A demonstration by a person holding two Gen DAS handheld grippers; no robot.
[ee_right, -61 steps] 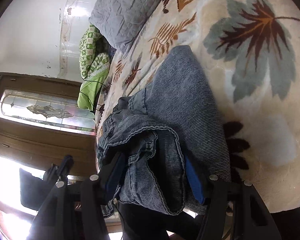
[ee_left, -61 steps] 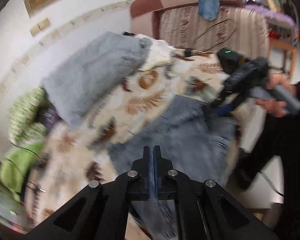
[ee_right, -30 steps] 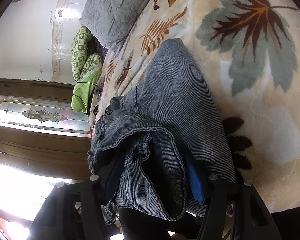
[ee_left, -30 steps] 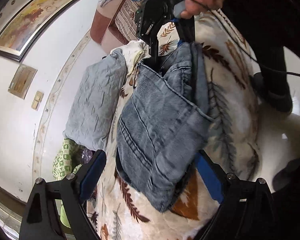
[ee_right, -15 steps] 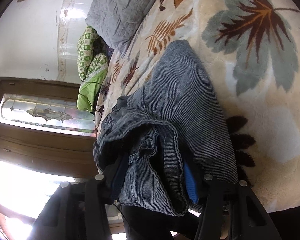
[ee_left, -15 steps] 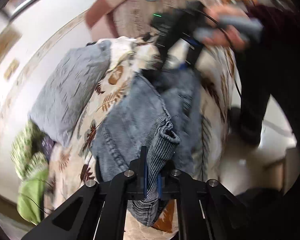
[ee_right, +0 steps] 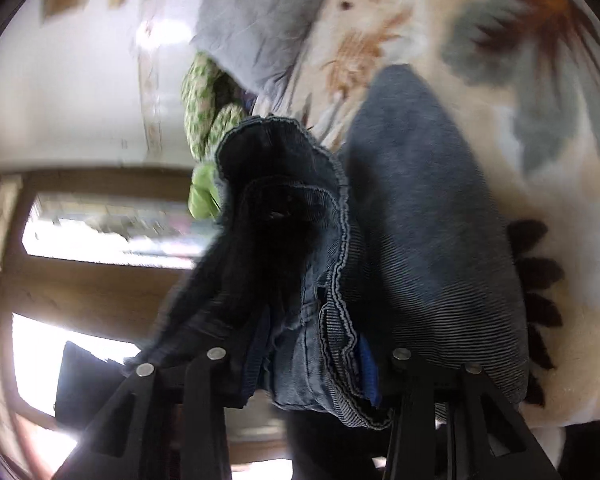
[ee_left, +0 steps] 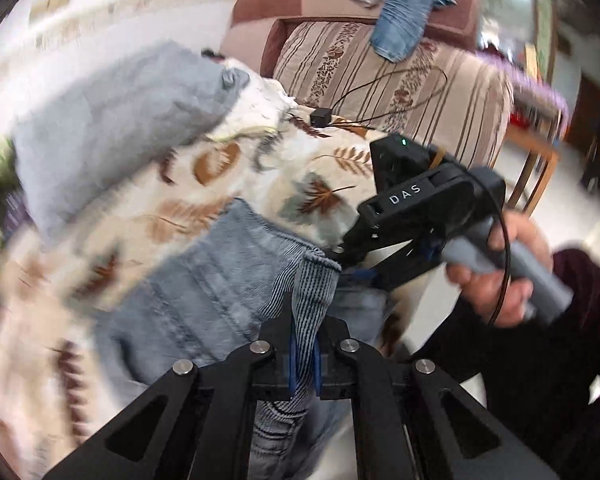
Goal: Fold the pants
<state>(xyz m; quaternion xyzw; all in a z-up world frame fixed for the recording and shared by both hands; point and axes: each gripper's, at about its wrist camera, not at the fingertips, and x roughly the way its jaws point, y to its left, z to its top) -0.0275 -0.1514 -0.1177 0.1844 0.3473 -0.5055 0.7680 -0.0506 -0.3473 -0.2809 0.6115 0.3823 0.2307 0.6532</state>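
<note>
Blue corduroy-like denim pants (ee_left: 220,280) lie on a cream leaf-patterned blanket (ee_left: 204,184). My left gripper (ee_left: 304,344) is shut on a raised fold of the pants' edge, which stands up between its blue pads. Just beyond it in the left wrist view, a hand (ee_left: 496,280) holds my right gripper (ee_left: 340,254) at the pants' far end. In the right wrist view my right gripper (ee_right: 312,360) has bunched denim (ee_right: 420,220) between its fingers. Its jaws are closing on the bunch, and the blue pad (ee_right: 367,368) presses against the cloth.
A grey quilted pillow (ee_left: 112,120) and a green patterned cushion (ee_right: 204,92) lie at the blanket's far side. A striped sofa (ee_left: 400,80) with loose clothes on top stands behind. A small black box with a cable (ee_left: 320,116) rests on the blanket. A wooden door with glass (ee_right: 100,220) is beyond.
My left gripper went from wide open around the pants to shut on a fold, then rolled and lifted it. The right gripper stayed put while its jaws narrowed on the bunch.
</note>
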